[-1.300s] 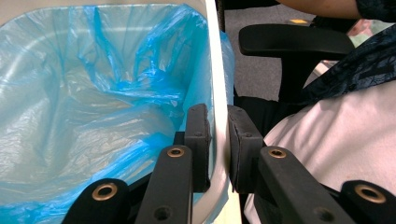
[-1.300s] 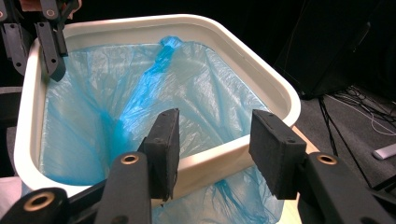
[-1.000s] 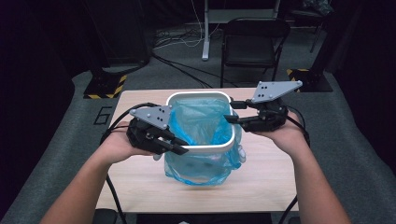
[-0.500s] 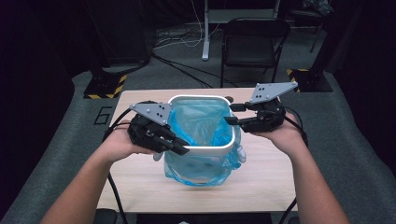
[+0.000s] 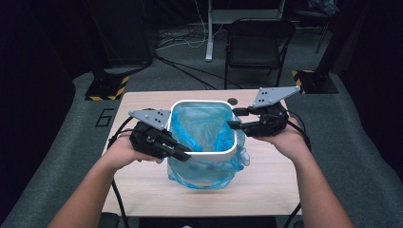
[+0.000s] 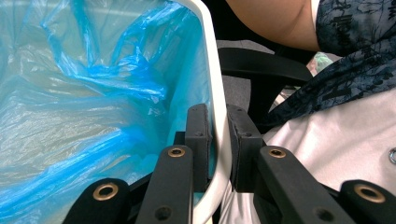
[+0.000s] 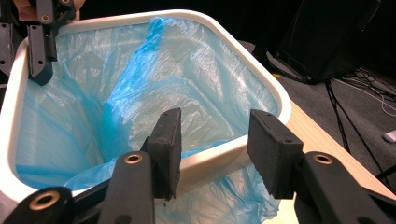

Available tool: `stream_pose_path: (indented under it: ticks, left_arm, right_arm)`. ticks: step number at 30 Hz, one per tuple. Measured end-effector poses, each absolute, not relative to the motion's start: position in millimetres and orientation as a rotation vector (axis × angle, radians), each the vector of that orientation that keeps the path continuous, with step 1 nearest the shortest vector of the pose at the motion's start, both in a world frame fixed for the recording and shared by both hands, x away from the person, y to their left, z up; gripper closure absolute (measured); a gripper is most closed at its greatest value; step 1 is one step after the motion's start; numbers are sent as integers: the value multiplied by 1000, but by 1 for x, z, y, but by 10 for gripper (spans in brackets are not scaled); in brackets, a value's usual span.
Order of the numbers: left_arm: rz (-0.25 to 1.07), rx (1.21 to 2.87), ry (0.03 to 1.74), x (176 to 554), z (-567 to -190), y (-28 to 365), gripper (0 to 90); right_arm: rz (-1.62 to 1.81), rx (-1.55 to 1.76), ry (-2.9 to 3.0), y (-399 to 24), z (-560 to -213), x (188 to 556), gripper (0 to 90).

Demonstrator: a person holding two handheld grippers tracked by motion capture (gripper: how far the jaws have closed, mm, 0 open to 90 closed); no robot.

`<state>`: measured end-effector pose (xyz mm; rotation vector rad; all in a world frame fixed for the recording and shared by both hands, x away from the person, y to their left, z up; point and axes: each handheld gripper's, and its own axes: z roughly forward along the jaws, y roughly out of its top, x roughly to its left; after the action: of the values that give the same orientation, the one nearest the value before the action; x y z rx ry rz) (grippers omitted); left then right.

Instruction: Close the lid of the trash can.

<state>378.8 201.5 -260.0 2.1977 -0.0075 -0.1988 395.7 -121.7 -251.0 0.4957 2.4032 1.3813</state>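
Left gripper [image 6: 218, 149] (clamped) on bin rim [image 6: 212, 93]

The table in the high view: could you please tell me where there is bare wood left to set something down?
The table has free patches along its far-left edge, along its front edge below the blue bag, and behind the bin's white rim. The middle is crowded: the left gripper clamps the rim, and the right gripper straddles it.

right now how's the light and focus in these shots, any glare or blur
High view: table evenly lit, the room behind dark, the whole picture a bit soft. Left gripper view: blue bag bright and washed out near the top, jaws in front sharp. Right gripper view: white rim and bag crisp, near jaws slightly soft, background dim.
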Motion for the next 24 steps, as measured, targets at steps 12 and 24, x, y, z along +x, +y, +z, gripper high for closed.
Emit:
stream_pose_path:
  ticks: [12,24]
  left_arm:
    - [-125,2215,-2,370,-248,203,652]
    - [49,2121,154,366,-231,259,455]
  right_arm:
    - [1397,499,2417,-125,-251,394,499]
    - [1465,493,2354,-143,-248,373,468]
